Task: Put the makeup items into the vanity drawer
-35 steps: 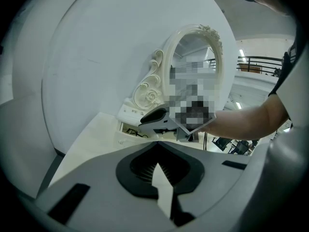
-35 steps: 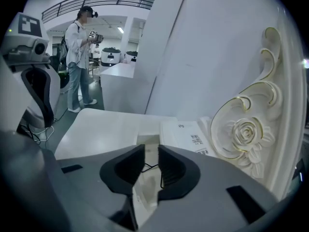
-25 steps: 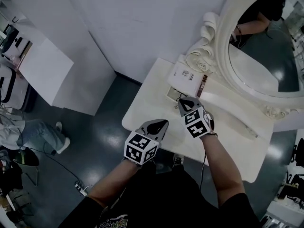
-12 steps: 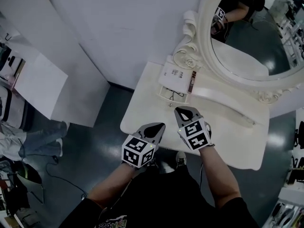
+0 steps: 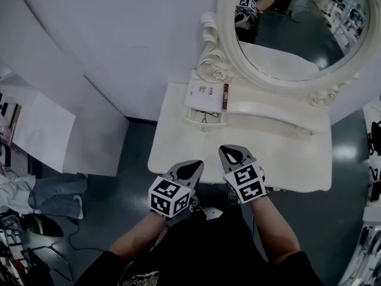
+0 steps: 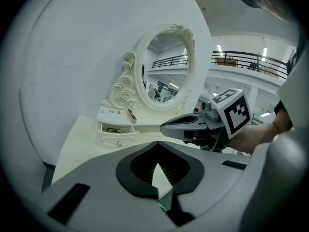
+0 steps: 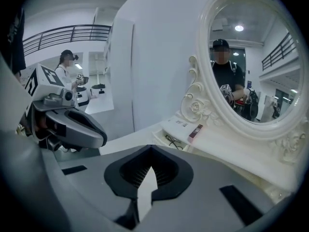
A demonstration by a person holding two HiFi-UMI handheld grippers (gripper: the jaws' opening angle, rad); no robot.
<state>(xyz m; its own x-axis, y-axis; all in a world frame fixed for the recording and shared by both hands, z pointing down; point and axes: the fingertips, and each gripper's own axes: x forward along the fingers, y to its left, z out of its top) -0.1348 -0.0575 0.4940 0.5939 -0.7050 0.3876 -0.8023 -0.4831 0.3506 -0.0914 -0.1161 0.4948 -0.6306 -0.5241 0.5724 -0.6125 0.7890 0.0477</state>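
Near the table (image 5: 178, 143) edge, our left gripper (image 5: 191, 168) and right gripper (image 5: 233, 154) are clenched, empty. A dark stick (image 5: 225, 96) lies on the shelf (image 5: 268, 108) above the open drawer (image 5: 205, 119); we should part the right jaws early, then pinch it crosswise.

Left gripper (image 5: 193, 168), right gripper (image 5: 232, 154): fingers together, empty.

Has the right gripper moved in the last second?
Yes. The right gripper has pulled back from the open drawer toward the near edge of the table.
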